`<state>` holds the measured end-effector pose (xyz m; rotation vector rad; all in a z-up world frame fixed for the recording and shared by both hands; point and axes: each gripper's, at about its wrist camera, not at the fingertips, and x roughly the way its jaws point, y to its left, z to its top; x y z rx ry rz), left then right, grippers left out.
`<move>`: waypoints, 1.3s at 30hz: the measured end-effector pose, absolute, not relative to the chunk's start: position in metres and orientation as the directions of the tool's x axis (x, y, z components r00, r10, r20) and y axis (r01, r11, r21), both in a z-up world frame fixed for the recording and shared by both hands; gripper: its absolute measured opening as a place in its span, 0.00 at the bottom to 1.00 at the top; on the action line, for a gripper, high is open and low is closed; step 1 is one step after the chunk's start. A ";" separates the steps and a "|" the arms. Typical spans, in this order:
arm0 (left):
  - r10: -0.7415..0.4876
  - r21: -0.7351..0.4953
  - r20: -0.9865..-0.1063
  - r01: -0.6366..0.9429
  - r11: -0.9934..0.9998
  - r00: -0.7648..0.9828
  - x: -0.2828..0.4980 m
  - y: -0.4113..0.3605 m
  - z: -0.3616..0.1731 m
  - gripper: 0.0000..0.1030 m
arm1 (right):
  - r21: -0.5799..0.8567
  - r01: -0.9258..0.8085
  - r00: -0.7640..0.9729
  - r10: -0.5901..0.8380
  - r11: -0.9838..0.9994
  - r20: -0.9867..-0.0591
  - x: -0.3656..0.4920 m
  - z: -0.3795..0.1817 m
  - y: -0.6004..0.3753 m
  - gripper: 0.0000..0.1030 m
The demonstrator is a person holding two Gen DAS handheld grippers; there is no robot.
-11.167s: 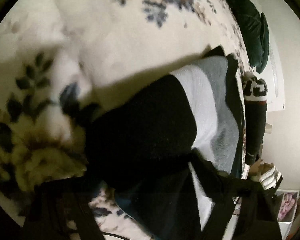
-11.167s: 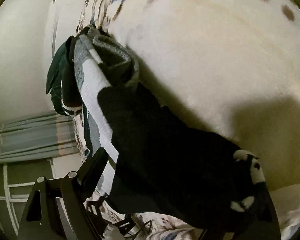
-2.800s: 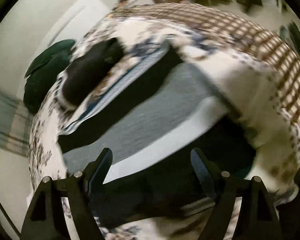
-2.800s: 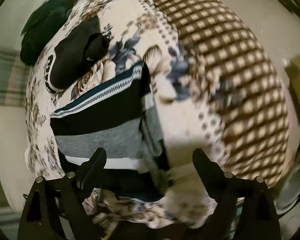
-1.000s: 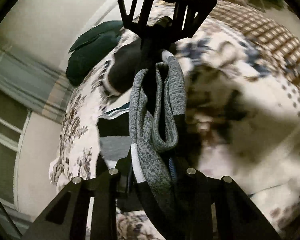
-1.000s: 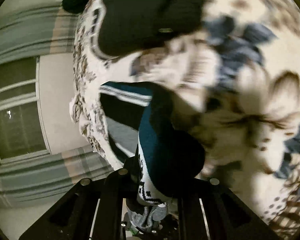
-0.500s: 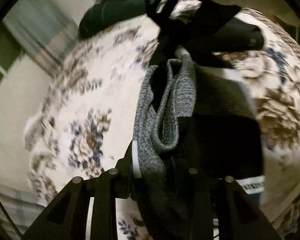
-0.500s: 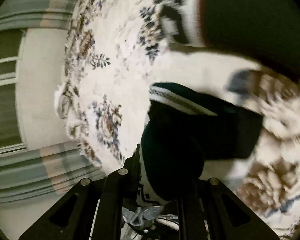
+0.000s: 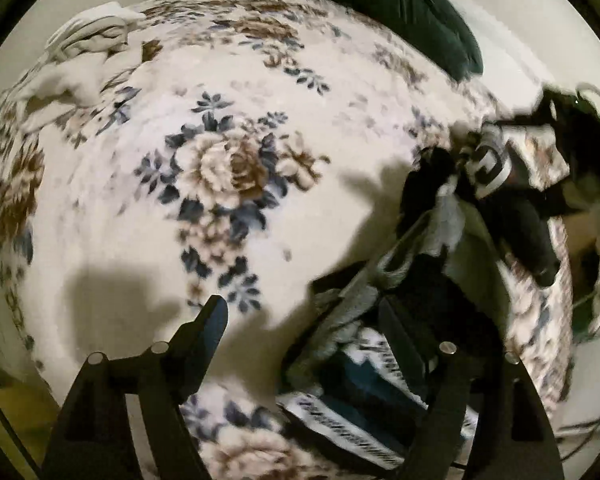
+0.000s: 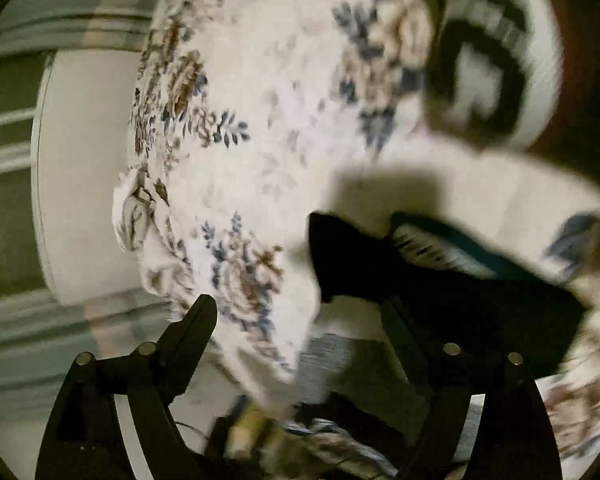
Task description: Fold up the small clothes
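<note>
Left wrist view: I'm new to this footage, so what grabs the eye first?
The floral blanket fills most of the frame, its big brown-and-blue bloom near the centre. At lower right a striped garment lies crumpled by the opening left gripper, with a dark green pillow at the top.

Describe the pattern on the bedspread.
The bedspread is cream with blue and brown flowers, clearest in the left wrist view.

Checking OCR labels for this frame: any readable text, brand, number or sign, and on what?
None reads clearly.
Black garment's white band: large blocky black marks, maybe letters, too blurred and cropped to read in either view.
Teal and black garment's white trim: a small repeating pattern, not legible as text.
Floral blanket: flowers only, no text.
</note>
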<state>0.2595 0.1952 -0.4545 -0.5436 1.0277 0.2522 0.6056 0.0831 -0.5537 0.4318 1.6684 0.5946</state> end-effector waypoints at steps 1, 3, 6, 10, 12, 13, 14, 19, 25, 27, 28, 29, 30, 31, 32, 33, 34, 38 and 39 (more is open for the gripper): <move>-0.052 -0.312 -0.860 -0.443 0.841 0.507 0.262 0.192 -0.454 0.75 | 0.572 -0.109 -0.157 0.554 0.813 -0.817 0.605 -0.543 0.076 0.84; -0.050 -0.292 -0.871 -0.434 0.852 0.489 0.272 0.176 -0.462 0.75 | 0.508 -0.208 -0.132 0.490 0.836 -0.861 0.600 -0.531 0.061 0.84; -0.004 -0.219 -0.899 -0.440 0.871 0.438 0.296 0.162 -0.483 0.75 | 0.435 -0.297 -0.158 0.406 0.850 -0.900 0.587 -0.540 0.042 0.84; -0.004 -0.206 -0.939 -0.555 0.806 0.343 0.311 0.193 -0.525 0.79 | 0.360 -0.346 -0.200 0.307 0.866 -0.930 0.573 -0.569 0.028 0.84; -0.007 -0.237 -0.937 -0.621 0.748 0.349 0.301 0.216 -0.523 0.79 | 0.305 -0.384 -0.165 0.261 0.871 -0.951 0.569 -0.572 0.025 0.84; -0.012 -0.260 -0.931 -0.641 0.722 0.364 0.293 0.224 -0.518 0.79 | 0.305 -0.396 -0.154 0.265 0.866 -0.952 0.567 -0.569 0.022 0.84; -0.018 -0.290 -0.924 -0.669 0.685 0.382 0.281 0.230 -0.511 0.79 | 0.316 -0.395 -0.153 0.278 0.862 -0.948 0.566 -0.566 0.018 0.84; -0.113 -0.442 -0.887 -0.751 0.491 0.448 0.221 0.224 -0.495 0.79 | 0.389 -0.305 -0.150 0.360 0.870 -0.921 0.542 -0.566 -0.014 0.84; -0.250 -0.542 -0.840 -0.773 0.329 0.482 0.216 0.188 -0.523 0.79 | 0.484 -0.076 -0.185 0.464 0.872 -0.866 0.494 -0.603 -0.062 0.84; -0.256 -0.542 -0.839 -0.783 0.306 0.480 0.227 0.184 -0.538 0.75 | 0.492 -0.017 -0.185 0.481 0.871 -0.857 0.485 -0.615 -0.072 0.84; -0.250 -0.536 -0.842 -0.788 0.302 0.477 0.229 0.184 -0.543 0.75 | 0.499 0.013 -0.176 0.493 0.866 -0.852 0.482 -0.619 -0.080 0.84; -0.238 -0.539 -0.841 -0.789 0.294 0.486 0.233 0.187 -0.547 0.75 | 0.502 0.024 -0.170 0.498 0.865 -0.850 0.480 -0.620 -0.084 0.84; -0.231 -0.542 -0.840 -0.790 0.288 0.491 0.234 0.187 -0.549 0.74 | 0.501 0.025 -0.166 0.498 0.865 -0.851 0.479 -0.621 -0.087 0.84; -0.228 -0.551 -0.834 -0.786 0.282 0.503 0.236 0.189 -0.550 0.64 | 0.496 0.018 -0.159 0.492 0.868 -0.856 0.481 -0.620 -0.088 0.84; -0.223 -0.557 -0.830 -0.778 0.289 0.511 0.239 0.189 -0.549 0.57 | 0.493 0.010 -0.154 0.489 0.870 -0.859 0.482 -0.618 -0.089 0.84; -0.211 -0.554 -0.833 -0.773 0.309 0.512 0.242 0.188 -0.547 0.48 | 0.489 -0.005 -0.147 0.483 0.872 -0.863 0.484 -0.616 -0.088 0.84; -0.198 -0.545 -0.838 -0.771 0.331 0.508 0.243 0.187 -0.546 0.40 | 0.485 -0.016 -0.143 0.478 0.874 -0.866 0.487 -0.613 -0.090 0.84; -0.164 -0.533 -0.843 -0.750 0.392 0.512 0.232 0.184 -0.538 0.19 | 0.474 -0.068 -0.136 0.463 0.878 -0.876 0.495 -0.605 -0.082 0.84; -0.165 -0.529 -0.845 -0.751 0.396 0.508 0.229 0.185 -0.541 0.18 | 0.473 -0.078 -0.137 0.460 0.878 -0.877 0.495 -0.604 -0.079 0.84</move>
